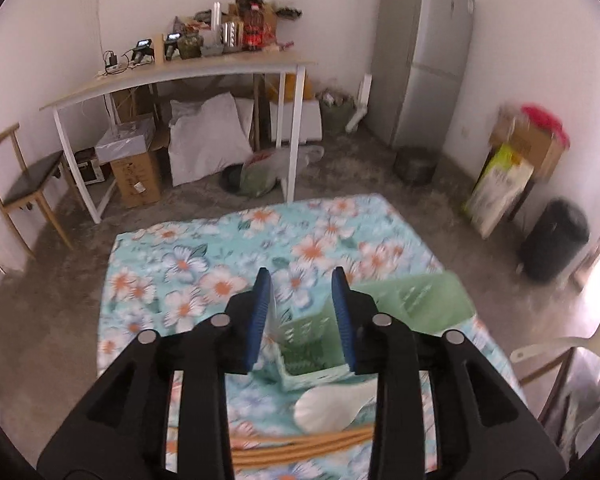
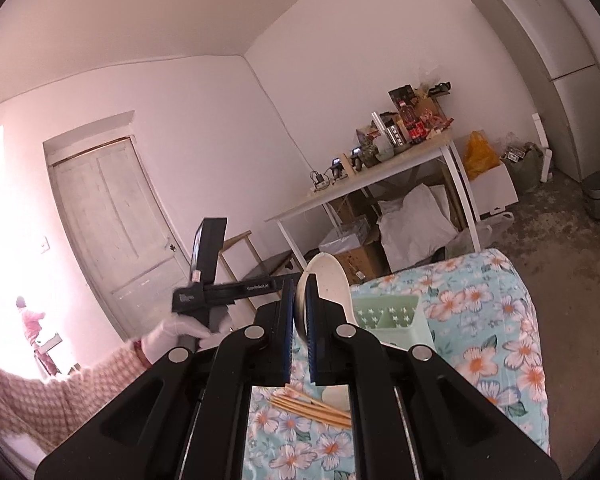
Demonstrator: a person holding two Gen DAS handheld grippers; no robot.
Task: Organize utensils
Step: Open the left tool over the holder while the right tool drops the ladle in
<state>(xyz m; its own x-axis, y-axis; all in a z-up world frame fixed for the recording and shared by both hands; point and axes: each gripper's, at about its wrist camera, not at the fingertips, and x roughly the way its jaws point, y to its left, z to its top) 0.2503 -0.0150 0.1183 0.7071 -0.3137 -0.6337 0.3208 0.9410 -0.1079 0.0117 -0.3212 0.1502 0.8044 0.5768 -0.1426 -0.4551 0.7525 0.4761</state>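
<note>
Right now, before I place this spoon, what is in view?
Cloth: one, blue floral, covers the work surface.
Caddy: one, green, on the cloth.
Held spoon: one, white, clamped, bowl up.
Loose spoon: one, white, on the cloth beside the caddy.
Chopsticks: bundle, count unclear, tan, on the cloth by the loose spoon.
Desk: one, white legs, cluttered, far wall.
Fridge: one, grey, corner.
Chair: one, wood, dark seat, beside the desk.
Bin: one, black, side wall.
Left gripper: black, blue pads, open, above the caddy.
Right gripper: black, blue pads, shut on the held spoon.
Left hand: white glove.
</note>
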